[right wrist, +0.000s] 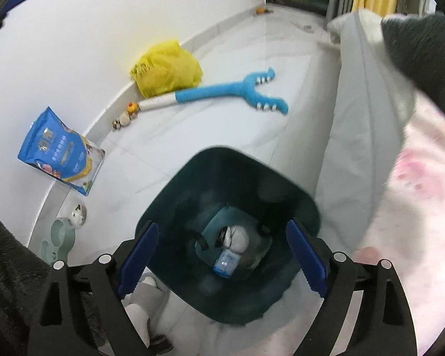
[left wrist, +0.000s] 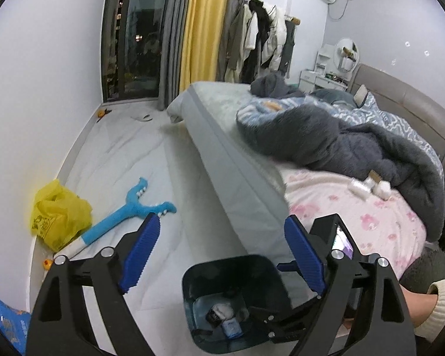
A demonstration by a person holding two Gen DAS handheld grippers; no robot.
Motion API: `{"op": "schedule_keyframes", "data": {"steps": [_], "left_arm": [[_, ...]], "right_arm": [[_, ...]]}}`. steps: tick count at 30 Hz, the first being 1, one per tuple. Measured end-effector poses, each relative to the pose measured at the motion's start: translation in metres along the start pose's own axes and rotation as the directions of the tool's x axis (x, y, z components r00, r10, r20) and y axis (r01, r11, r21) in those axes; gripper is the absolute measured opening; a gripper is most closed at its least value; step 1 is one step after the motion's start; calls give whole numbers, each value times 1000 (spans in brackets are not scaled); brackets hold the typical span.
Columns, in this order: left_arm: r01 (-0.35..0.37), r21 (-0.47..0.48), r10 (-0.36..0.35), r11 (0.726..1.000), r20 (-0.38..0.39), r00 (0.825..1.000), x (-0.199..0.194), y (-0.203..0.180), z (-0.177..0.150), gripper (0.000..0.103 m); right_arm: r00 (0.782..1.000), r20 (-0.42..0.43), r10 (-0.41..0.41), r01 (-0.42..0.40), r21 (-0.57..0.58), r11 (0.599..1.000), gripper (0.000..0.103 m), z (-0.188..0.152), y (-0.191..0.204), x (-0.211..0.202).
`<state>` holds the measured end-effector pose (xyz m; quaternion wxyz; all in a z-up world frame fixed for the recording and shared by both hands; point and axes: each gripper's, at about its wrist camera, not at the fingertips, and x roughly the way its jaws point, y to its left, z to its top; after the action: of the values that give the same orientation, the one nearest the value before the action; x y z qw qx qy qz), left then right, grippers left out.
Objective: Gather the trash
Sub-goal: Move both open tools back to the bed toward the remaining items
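The dark teal plastic trash bin (right wrist: 231, 216) stands on the floor just beside the bed, and the right gripper (right wrist: 222, 256) hangs over its open mouth. The jaws of this gripper are spread wide and nothing is between the blue ribbed pads (right wrist: 139, 259); the trash lies far below them, on the bottom of the bin. There I count three pieces: one crumpled white paper ball (right wrist: 237, 237), one small blue packet (right wrist: 226, 262) and one small dark wrapper (right wrist: 222, 234). The left gripper (left wrist: 221, 252) is also spread wide and holds nothing. In its view the bin is low, between the two jaws and below them, and the bed edge passes between the pads.

The floor (left wrist: 127, 154) is pale marble-like tile, along a white wall (left wrist: 38, 89). On it lie one crumpled yellow plastic bag (right wrist: 166, 66), one blue plush fork-shaped toy with a white handle (right wrist: 222, 92), one blue food pouch (right wrist: 60, 151) leaning at the wall, and one pale green dish (right wrist: 60, 237) near it. Some small round things lie by the baseboard, too small to name.

The bed (left wrist: 222, 154) has a grey mattress side, one pink flowered sheet (left wrist: 356, 207) and one dark grey fluffy blanket (left wrist: 341, 142). Behind it hang one yellow curtain (left wrist: 204, 23) and grey curtains beside a dark window (left wrist: 139, 29), and clothes hang on a rack (left wrist: 261, 29).
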<state>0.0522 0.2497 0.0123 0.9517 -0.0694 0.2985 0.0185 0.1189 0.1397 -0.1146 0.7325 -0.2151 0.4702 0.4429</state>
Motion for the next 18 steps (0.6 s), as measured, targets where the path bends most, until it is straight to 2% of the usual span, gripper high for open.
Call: {"op": "schedule_keyframes", "data": {"steps": [7,13,18], "left_arm": [[56,27,-57,998,48,997,2,-30,18,94],[78,66,-80,995,37,996,15,-60,24,94],[124,85,-126,989,18,992,31,-88,29,94]], "right_arm": [[991,131,-29,24,39,999,92,-2,-28,-50],[975,201,-95,78,93,993,93,-13,-67,-90],[956,245,-163,132,137,982,94,-26,-104,-125]]}}
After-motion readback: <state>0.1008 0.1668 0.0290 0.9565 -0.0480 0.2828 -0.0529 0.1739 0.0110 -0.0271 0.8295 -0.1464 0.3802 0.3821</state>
